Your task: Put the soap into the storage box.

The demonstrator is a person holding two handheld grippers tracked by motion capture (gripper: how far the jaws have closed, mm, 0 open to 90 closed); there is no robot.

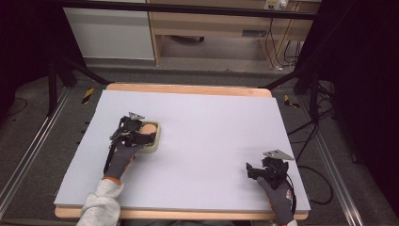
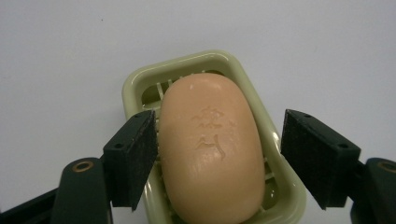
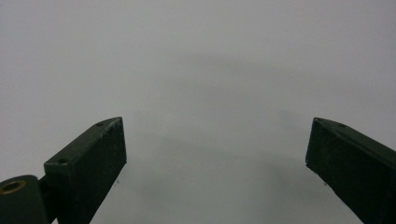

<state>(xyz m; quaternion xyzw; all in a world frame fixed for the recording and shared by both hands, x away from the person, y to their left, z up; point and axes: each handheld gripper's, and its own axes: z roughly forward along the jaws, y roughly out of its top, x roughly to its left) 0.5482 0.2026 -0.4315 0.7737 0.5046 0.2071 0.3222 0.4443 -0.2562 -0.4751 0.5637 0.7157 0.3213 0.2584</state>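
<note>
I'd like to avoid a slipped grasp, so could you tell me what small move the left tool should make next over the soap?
Probably close the left tool gently on the soap bar. Its jaws are open and straddle the bar's sides: one jaw is at or nearly at the bar, the other stands off with a gap. The bar lies in the green soap dish.

Right gripper (image 3: 217,163) (jaws apart) above table (image 3: 201,60)

Waxy matt soap (image 2: 212,149), glossy plastic dish (image 2: 280,196), matt table sheet (image 1: 211,132)
</note>
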